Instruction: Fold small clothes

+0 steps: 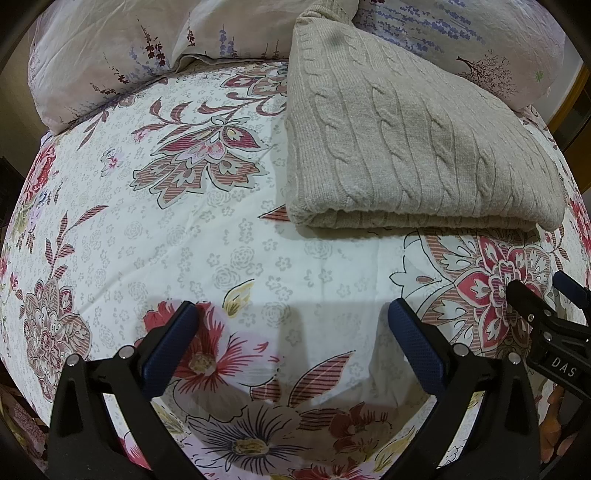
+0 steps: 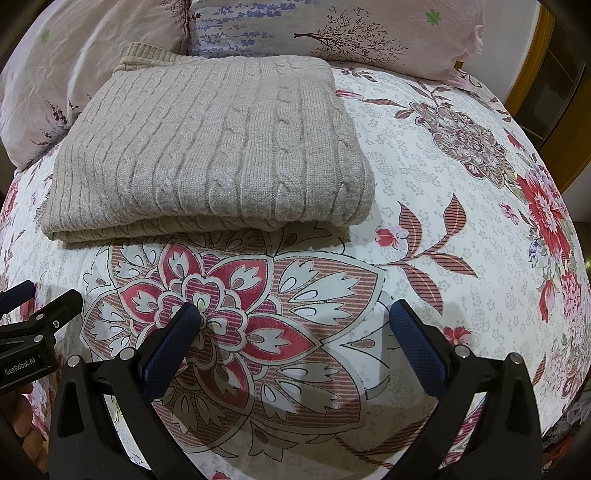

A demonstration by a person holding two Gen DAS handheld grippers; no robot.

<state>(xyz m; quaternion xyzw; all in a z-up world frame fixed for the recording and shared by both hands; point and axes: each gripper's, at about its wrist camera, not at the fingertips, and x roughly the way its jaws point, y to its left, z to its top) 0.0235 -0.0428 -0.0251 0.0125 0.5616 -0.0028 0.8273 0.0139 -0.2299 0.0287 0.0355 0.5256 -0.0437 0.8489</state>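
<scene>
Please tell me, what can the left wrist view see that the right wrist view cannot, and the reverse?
Only the left wrist view shows the bedsheet's left part, where it curves away toward a dark edge.

Only the right wrist view shows the sheet's right part and wooden furniture beyond.

Both show the folded beige cable-knit sweater lying before the pillows, and both the left claw and the right claw open, holding nothing.

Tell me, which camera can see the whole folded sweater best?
The right wrist view. There the beige sweater lies nearly whole, with both side edges, the front fold and the ribbed hem at the back showing. The left wrist view shows it off to the right, its far end running out of the top of the picture.
</scene>
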